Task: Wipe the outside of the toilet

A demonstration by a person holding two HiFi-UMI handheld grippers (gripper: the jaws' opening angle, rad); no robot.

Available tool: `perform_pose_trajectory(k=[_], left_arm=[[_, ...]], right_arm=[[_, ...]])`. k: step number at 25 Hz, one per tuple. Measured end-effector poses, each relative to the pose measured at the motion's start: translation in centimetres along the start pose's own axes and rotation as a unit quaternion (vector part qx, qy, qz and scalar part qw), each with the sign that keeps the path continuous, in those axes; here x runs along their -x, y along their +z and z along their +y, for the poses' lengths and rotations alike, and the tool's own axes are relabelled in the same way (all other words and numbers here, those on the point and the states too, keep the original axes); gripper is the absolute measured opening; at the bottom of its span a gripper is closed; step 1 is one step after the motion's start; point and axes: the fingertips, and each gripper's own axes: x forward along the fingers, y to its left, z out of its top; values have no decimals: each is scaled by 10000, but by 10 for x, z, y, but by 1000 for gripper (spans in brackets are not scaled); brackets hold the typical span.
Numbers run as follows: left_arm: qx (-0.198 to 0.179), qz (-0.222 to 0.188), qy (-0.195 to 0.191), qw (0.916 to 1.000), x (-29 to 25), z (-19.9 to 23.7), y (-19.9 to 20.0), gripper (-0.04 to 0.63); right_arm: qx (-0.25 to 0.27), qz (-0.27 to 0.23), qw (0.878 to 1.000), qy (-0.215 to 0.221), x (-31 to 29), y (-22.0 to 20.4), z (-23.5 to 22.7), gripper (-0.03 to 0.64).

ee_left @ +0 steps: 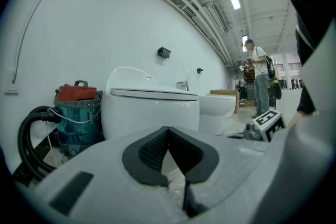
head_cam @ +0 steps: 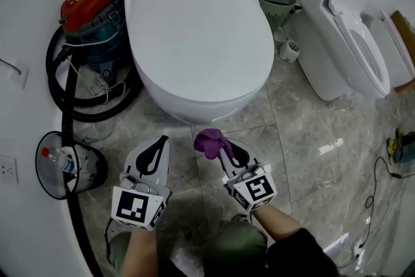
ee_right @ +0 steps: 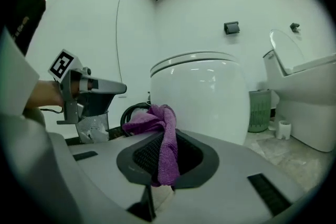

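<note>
The big white toilet (head_cam: 194, 36) with its lid down stands ahead of me; it also fills the middle of the left gripper view (ee_left: 149, 110) and the right gripper view (ee_right: 202, 92). My right gripper (head_cam: 225, 147) is shut on a purple cloth (head_cam: 210, 141), a short way in front of the toilet's rounded front and above the floor. The cloth (ee_right: 157, 120) bunches over the closed jaws (ee_right: 167, 139). My left gripper (head_cam: 157, 143) hovers beside it to the left, shut with nothing in it (ee_left: 168, 131), apart from the toilet.
A red and teal vacuum (head_cam: 91, 3) with a black hose (head_cam: 65, 94) sits left of the toilet. A clear bin (head_cam: 68, 165) stands at the near left. A second toilet (head_cam: 353, 29), lid up, a green basket (head_cam: 275, 0) and a small white holder (head_cam: 290, 50) are to the right.
</note>
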Motion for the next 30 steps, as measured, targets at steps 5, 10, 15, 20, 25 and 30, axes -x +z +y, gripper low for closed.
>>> perform_pose_trajectory(k=[5,10,15,20,25,30], left_arm=[[-31,63,218,9997,9,10,-2,3],[-19,106,266,9996,9,11,-7,3],[1,108,189,9998,3,6,-10,3],[-25,185,38,9998,-6,-7,-19,3],[-95,316,-105,9994,-13,-19,-29,3],[-136,410,-185,9989,-15,-27,-33,3]], right_arm=[[201,-15,9991,378,-50,1,32,41],[217,-82,9994,237,-74,0,29,41],[197,2,9998,32,-59,-7,8,41],[146,20,9995,-273,-35,-10,-29,41],[137,-20,9978,-650,-16,-8,-75,43],[70,-90,9931,-1169,-3,-5,-128,43]])
